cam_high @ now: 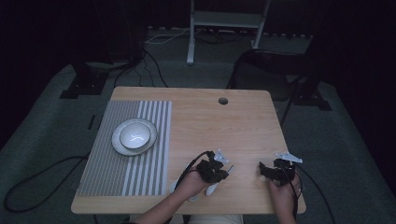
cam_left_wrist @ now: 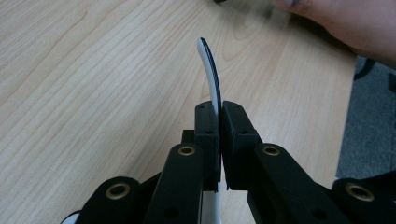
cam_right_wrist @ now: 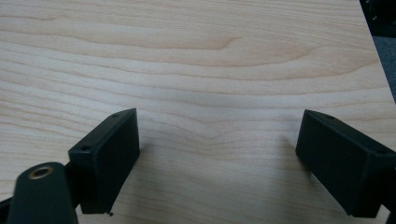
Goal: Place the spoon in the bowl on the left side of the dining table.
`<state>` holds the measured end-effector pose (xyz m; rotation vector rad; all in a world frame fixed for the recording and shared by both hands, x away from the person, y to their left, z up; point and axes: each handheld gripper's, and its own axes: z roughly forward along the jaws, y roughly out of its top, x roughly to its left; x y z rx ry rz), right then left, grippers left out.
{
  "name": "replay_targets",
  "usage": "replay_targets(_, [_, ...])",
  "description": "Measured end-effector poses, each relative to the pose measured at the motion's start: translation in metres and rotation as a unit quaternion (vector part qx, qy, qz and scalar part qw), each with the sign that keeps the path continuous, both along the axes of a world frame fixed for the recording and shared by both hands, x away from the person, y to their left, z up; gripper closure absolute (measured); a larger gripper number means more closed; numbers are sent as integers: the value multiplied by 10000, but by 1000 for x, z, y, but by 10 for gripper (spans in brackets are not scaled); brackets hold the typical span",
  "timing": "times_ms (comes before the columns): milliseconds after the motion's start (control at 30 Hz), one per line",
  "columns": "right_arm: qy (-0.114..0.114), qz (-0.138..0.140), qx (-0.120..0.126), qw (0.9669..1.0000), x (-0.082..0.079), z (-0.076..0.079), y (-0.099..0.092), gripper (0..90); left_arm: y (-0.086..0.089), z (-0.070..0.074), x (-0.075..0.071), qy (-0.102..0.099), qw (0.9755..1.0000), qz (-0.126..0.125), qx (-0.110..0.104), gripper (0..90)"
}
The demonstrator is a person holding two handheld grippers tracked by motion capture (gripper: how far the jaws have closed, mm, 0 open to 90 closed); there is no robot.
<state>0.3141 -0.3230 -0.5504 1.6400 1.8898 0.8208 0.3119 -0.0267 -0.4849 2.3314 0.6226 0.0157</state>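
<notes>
The left gripper [cam_left_wrist: 219, 121], clenched on a thin white spoon [cam_left_wrist: 211, 79] whose long axis follows its jaws, sits lower centre of the high view, with the bowl [cam_high: 134, 136] toward upper left and the right gripper [cam_right_wrist: 219, 163] released.

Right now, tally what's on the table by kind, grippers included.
Grippers: 2, left and right
Striped mats: 1
Plates: 1
Bowls, upside down on the plate: 1
White utensils, clamped in the left gripper: 1
Total: 6
</notes>
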Motion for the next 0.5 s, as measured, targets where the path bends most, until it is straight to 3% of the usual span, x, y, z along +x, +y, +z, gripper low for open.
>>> replay_targets(500, [0,-4,-3,10000,0,0,0,129,32,24,7,-225,9988,288,-312,857])
